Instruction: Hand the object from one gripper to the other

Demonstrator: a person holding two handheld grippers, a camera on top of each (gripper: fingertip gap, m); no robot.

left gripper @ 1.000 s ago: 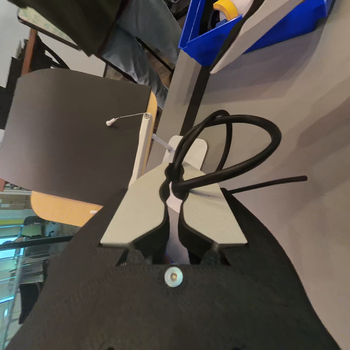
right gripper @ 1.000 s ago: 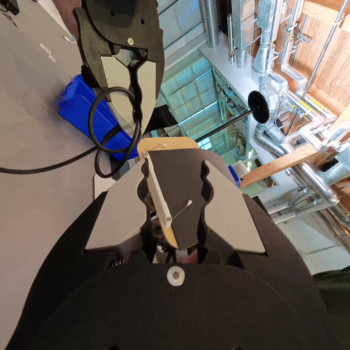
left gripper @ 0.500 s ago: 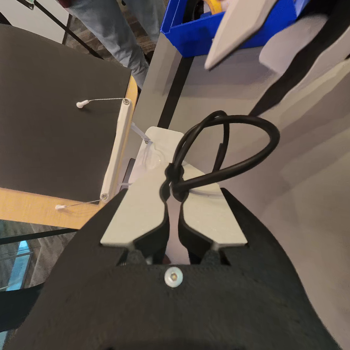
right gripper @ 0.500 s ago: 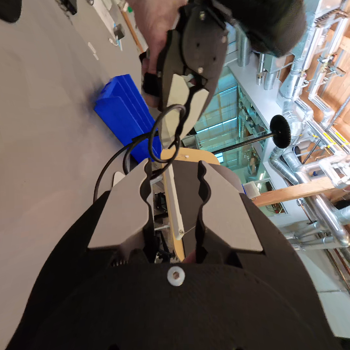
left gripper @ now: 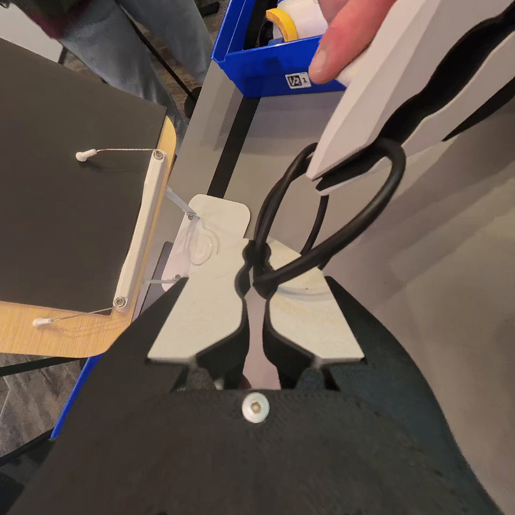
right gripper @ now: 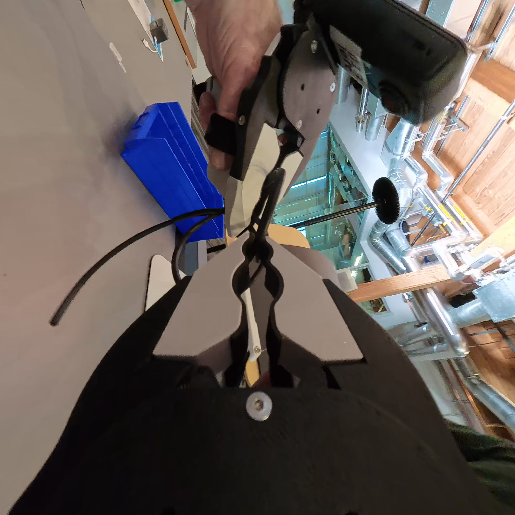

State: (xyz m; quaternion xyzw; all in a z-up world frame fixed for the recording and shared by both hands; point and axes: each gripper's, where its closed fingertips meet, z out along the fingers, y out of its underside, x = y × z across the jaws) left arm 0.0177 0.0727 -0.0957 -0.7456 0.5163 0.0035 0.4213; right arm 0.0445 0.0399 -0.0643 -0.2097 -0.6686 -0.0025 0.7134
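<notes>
The left wrist view looks down along its left tool (left gripper: pixel 257 267) at the grey bench (left gripper: pixel 446 278), very near. The right wrist view, rolled sideways, has the bench (right gripper: pixel 69 167) at 9 o'clock. Both views share the black cable (left gripper: pixel 362 223) (right gripper: pixel 125 245) and blue bin (left gripper: pixel 264 64) (right gripper: pixel 167 172)

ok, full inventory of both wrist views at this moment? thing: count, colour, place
cable: 1, black, looped in the air, clamped by both grippers; free end over the table
bin: 1, blue, far edge of the table, holds a yellow tape roll
table: 1, grey, under the grippers
board: 1, black on tan wood, left of the table
plate: 1, white, table edge beside the board
pipes: several, silver, background in the right view
left gripper: shut on the cable
right gripper: shut on the cable
hand: 1, holding the left gripper
</notes>
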